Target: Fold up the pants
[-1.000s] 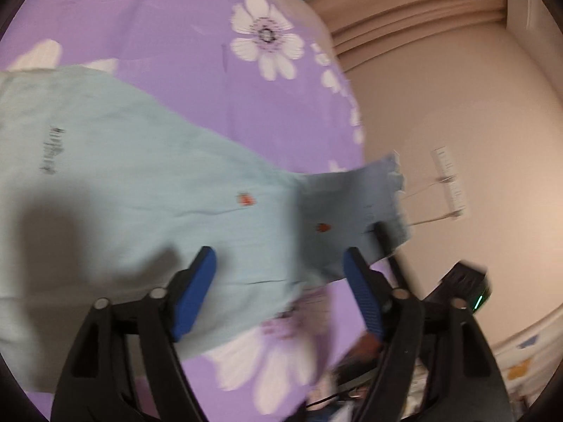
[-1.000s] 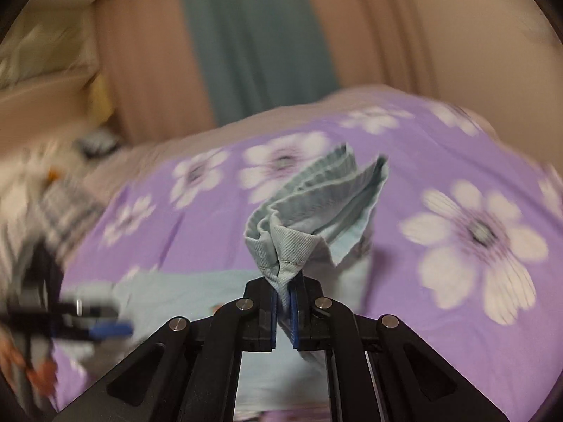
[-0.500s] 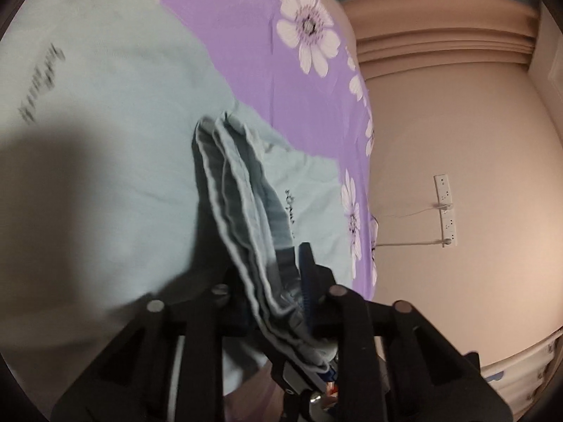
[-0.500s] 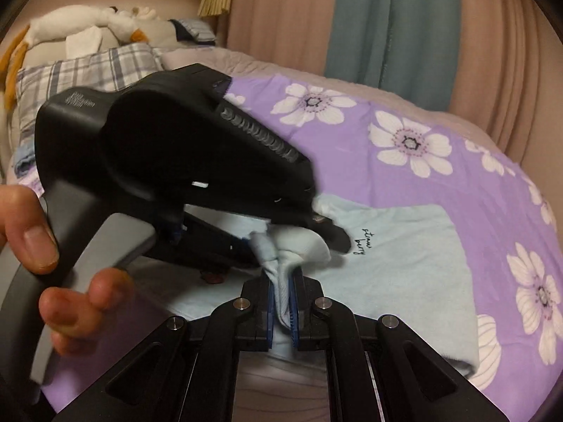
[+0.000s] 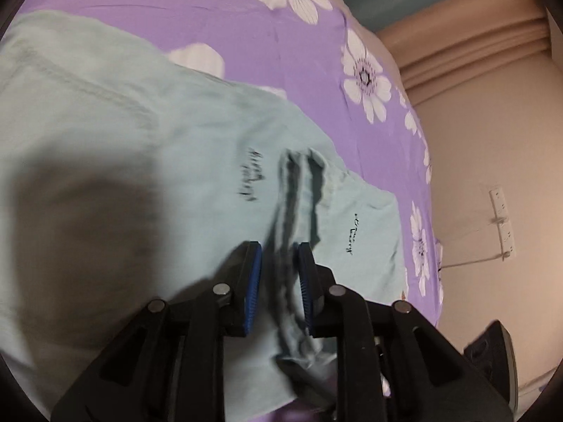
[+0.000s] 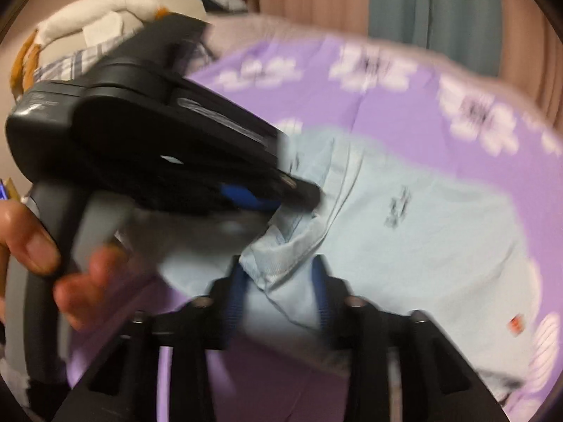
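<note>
- Left wrist view: the pale blue pants (image 5: pixel 147 161) lie spread over the purple flowered bedspread (image 5: pixel 267 28), reaching towards its right edge. The left gripper (image 5: pixel 279 279) has its blue pads close together, pinching a bunched fold of the fabric.
- Right wrist view: the right gripper (image 6: pixel 279 295) is opening its fingers; a crumpled pants (image 6: pixel 422 239) edge sits loose between them. A hand (image 6: pixel 31 242) holds the other gripper alongside.

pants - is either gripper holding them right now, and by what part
The left gripper holds the pants by a bunched fold of the ribbed waistband edge. The right gripper is opening; the same bunched edge lies between its jaws, no longer pinched.
</note>
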Demonstrator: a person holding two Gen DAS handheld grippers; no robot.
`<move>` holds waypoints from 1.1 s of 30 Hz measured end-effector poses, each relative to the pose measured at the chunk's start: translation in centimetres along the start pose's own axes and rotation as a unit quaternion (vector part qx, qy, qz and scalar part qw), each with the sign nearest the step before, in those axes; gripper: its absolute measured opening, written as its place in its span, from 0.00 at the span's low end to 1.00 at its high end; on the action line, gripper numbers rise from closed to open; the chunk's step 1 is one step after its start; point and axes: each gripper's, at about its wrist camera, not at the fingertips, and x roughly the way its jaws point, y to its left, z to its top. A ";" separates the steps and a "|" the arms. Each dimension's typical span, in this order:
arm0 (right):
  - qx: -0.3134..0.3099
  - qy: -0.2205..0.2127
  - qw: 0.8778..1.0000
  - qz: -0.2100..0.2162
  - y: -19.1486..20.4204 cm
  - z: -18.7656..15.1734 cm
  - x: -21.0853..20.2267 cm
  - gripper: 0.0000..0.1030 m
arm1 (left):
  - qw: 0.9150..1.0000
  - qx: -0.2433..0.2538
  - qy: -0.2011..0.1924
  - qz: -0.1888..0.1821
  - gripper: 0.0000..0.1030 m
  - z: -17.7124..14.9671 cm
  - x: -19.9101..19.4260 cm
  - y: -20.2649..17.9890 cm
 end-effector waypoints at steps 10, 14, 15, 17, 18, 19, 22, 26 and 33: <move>0.170 -0.070 0.980 0.076 -8.6 -1.5 -7.1 0.41 | 0.997 0.067 -0.013 -0.027 0.27 -0.7 -1.7 -4.6; 0.171 -0.050 0.984 -0.022 -10.7 -1.9 -6.3 0.19 | 0.991 0.129 0.014 -0.036 0.19 -2.3 1.2 -8.9; 0.166 -0.040 0.985 -0.025 -10.8 -2.0 -5.8 0.10 | 0.990 0.138 0.016 -0.033 0.17 -2.6 1.7 -9.3; 0.156 -0.015 0.987 -0.038 -10.6 -2.0 -4.6 0.07 | 0.988 0.152 0.015 0.002 0.14 -3.2 2.9 -9.1; 0.149 -0.003 0.988 -0.040 -10.4 -2.1 -4.0 0.07 | 0.987 0.159 0.008 0.036 0.13 -3.5 3.1 -8.6; 0.138 0.008 0.989 -0.044 -9.9 -2.1 -3.4 0.07 | 0.983 0.165 0.000 0.075 0.11 -3.7 3.2 -7.7; 0.104 0.012 0.993 -0.049 -8.7 -1.4 -3.5 0.07 | 0.985 0.143 -0.012 0.096 0.02 -4.2 2.4 -4.5; 0.060 -0.001 0.998 -0.026 -7.0 0.5 -2.9 0.07 | 0.989 0.126 -0.018 0.075 0.02 -4.3 1.4 -3.0; 0.036 0.068 0.996 0.042 -5.3 5.4 4.1 0.07 | 0.991 0.116 -0.010 0.069 0.02 -4.2 1.3 -3.1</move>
